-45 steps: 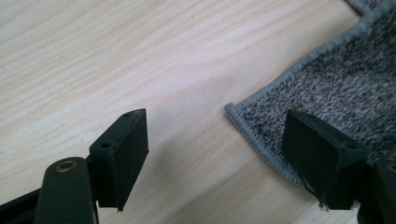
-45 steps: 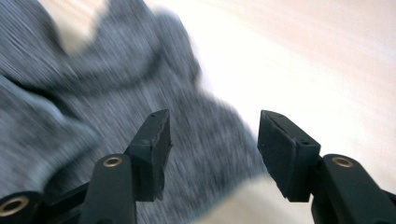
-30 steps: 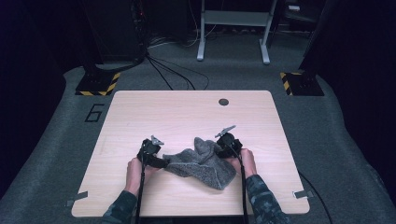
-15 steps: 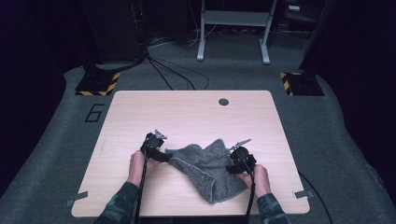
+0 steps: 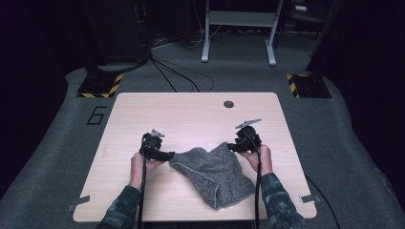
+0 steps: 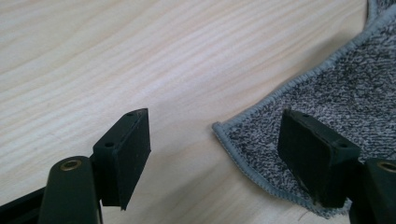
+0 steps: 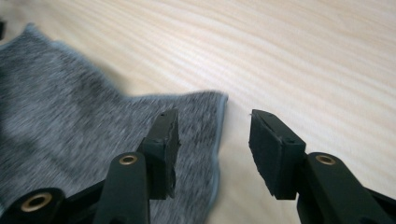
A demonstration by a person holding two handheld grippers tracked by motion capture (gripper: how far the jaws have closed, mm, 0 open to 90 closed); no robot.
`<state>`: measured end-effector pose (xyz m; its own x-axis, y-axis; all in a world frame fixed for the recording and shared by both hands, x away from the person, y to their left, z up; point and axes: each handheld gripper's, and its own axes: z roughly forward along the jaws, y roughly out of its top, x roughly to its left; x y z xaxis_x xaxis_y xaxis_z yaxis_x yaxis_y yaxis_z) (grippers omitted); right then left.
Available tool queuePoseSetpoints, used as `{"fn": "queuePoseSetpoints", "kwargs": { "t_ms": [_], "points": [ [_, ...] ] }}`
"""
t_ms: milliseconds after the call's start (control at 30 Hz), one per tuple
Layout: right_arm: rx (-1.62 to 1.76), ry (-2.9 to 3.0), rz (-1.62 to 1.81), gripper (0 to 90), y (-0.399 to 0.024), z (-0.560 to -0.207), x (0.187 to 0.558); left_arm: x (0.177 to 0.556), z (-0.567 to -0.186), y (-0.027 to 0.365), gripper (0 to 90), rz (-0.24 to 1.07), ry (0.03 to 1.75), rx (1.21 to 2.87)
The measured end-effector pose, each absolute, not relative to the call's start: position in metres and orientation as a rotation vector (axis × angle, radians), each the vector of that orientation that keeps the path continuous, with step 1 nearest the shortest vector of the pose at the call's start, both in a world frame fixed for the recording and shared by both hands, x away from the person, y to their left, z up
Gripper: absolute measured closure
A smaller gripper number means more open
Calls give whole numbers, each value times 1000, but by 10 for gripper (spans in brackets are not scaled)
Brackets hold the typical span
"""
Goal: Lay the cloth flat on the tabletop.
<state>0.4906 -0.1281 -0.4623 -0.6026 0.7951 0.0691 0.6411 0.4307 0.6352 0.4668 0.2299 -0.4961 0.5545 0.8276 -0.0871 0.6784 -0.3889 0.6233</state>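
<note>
High view: a grey towel point(image 5: 212, 174) is seen lying rumpled on the wooden table point(image 5: 191, 114), between the two hand-held grippers.
Left gripper point(image 5: 168, 155): it is held low at the towel's left corner, with its jaws pointed toward the cloth.
Left gripper state: the jaws are spread apart and nothing is pinched; in the left gripper view one pad is placed over bare table point(image 6: 140, 56) and the other is placed above the towel point(image 6: 345, 98), whose hemmed corner lies in the gap between them.
Right gripper point(image 5: 232, 147): it is held at the towel's upper right corner, and a grey plate is carried on its top.
Right gripper state: the jaws have just been opening and are parted; in the right gripper view the towel point(image 7: 70, 116) is spread under and beside one jaw, its corner reaches into the gap, and no cloth is pressed by either pad.
Towel relative to the grippers: its bulk is spread away from both, toward the near edge of the table, with a fold seen along its lower part.
Hands: each gripper is gripped from behind by a hand point(image 5: 140, 167), and patterned sleeves are seen at the bottom edge.
Beyond the right gripper: a small dark round spot point(image 5: 229, 104) is set in the table near its far edge, well apart from the towel.
</note>
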Motion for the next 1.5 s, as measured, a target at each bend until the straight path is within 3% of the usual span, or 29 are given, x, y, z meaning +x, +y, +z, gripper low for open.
{"fn": "queuePoseSetpoints", "kwargs": {
  "t_ms": [267, 700, 967, 1033, 1167, 1367, 1500],
  "points": [
    [1257, 2491, 873, 498, -106, -483, 516, 463, -505, 220, 305, 287, 1196, 2199],
    [1253, 2487, 795, 660, -105, -501, 522, 459, -506, 213, 516, 361, 1179, 2237],
    [1245, 2489, 782, 693, -104, -501, 522, 454, -507, 209, 517, 393, 1175, 2242],
    [1269, 2488, 774, 758, -104, -500, 522, 453, -506, 207, 524, 389, 1181, 2252],
    [1282, 2488, 793, 839, -104, -501, 521, 450, -505, 205, 643, 394, 1181, 2256],
    [1309, 2471, 808, 868, -104, -501, 518, 451, -505, 209, 815, 382, 1184, 2247],
    [1365, 2445, 856, 875, -113, -500, 512, 454, -506, 217, 862, 340, 1182, 2219]
  ]
}}
